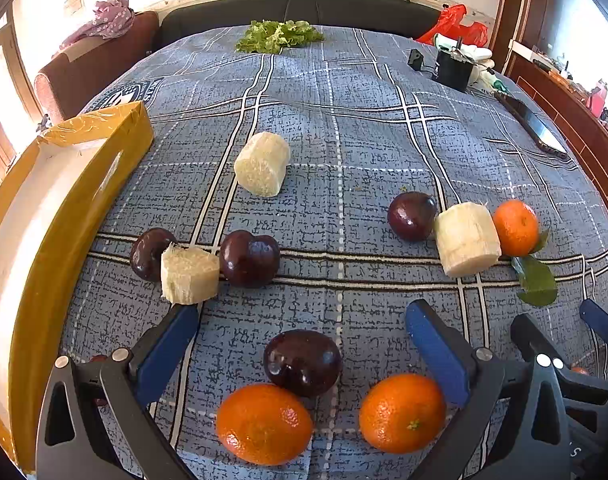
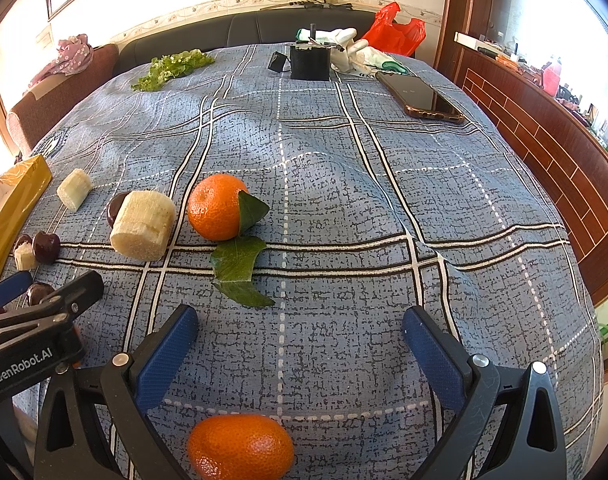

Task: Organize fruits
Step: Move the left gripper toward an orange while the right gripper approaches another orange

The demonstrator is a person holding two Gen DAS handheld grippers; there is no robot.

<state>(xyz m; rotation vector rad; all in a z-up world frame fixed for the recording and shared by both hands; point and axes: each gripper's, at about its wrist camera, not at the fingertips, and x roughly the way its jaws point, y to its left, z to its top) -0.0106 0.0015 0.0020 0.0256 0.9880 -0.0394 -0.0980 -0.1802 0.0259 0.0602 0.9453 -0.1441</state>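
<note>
Left gripper wide, nothing held, low over the bedspread. Between its jaws: 1 plum and 2 oranges nearer the camera, plum touching the left orange. Probably lined up for a plum or orange pick.

Right gripper also wide, empty, 1 orange low between its jaws. It sits close beside the left tool, so collision risk if both close in at once.

Further out: 3 more plums, 3 pale cut chunks, a leafy orange. Chunk is wedged touching 2 plums; chunk touches a plum and the leafy orange. Tight clusters; jaws may nudge neighbours.

Yellow box at left edge, open, likely the drop spot. Path from the left gripper to it is short. Centre cloth is open. Phone and black holder far off, no obstruction.
</note>
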